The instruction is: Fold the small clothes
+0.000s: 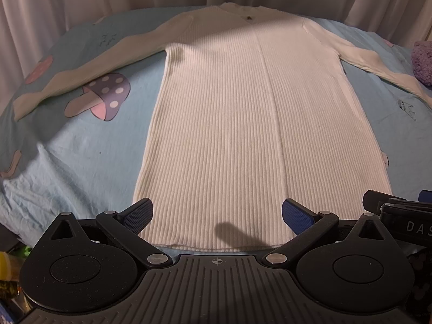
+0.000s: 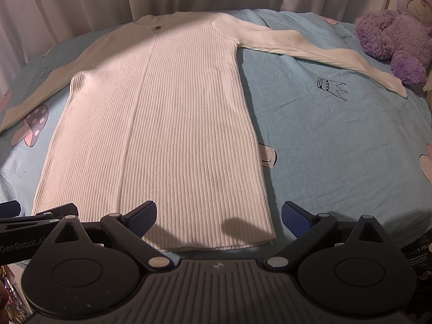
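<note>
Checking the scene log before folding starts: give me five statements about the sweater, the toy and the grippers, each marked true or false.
1. The sweater lies flat, sleeves spread. True.
2. The left hand-held gripper is shut on the hem. False: it is open, holding nothing.
3. A purple teddy bear sits by one cuff. True.
4. The bedsheet is plain red. False: light blue with printed mushrooms.
5. The right hand-held gripper is open. True.
</note>
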Demonstrator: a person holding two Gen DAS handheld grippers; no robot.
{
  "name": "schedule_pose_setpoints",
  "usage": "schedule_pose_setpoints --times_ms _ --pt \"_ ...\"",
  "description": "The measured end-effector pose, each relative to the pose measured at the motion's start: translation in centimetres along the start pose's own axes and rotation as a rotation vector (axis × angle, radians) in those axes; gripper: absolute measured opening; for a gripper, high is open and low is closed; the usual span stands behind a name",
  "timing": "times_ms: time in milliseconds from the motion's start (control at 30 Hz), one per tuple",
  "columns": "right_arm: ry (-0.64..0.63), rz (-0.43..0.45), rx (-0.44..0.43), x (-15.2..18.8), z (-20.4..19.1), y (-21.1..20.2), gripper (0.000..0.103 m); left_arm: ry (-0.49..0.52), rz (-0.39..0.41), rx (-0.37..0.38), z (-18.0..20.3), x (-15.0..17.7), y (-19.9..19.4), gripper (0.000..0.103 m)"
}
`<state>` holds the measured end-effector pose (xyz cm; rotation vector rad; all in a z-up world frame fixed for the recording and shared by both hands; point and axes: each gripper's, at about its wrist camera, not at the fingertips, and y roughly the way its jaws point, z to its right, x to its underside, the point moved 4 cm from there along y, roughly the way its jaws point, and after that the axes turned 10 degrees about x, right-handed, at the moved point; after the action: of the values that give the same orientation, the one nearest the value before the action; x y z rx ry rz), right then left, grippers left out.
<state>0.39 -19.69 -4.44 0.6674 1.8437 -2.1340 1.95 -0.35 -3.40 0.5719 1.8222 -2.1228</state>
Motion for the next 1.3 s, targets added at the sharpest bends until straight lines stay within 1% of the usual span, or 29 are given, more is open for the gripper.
schedule_pose_setpoints --times_ms 267,733,1000,1133,1233,1267,1300 --pt "0.006 -0.001 0.001 0.0 0.5 0.1 0.099 -0.001 -0.001 0.000 0.0 0.0 0.0 0.103" --pt "0.014 -0.001 -0.014 -0.2 0.3 0.1 0.099 -0.002 -0.003 -0.002 0.0 0.1 0.0 0.103" --pt "0.022 0.011 -0.052 -0.4 0.4 0.2 0.099 -0.006 -0.011 -0.002 0.1 0.7 0.3 0.103" --pt "0.039 0.014 -0.070 -0.4 0.8 0.3 0.099 -0.004 -0.020 -0.004 0.2 0.2 0.5 0.103" --pt "0.051 0.031 -0.110 -0.5 0.9 0.4 0.099 -0.004 -0.026 -0.004 0.3 0.1 0.7 0.103" --pt "0.068 0.056 -0.154 -0.6 1.1 0.2 0.099 -0.006 -0.027 -0.002 0.2 0.0 0.8 0.103" --pt "0.094 0.091 -0.217 -0.8 1.4 -0.1 0.099 -0.009 -0.029 0.002 0.2 -0.1 0.9 0.103"
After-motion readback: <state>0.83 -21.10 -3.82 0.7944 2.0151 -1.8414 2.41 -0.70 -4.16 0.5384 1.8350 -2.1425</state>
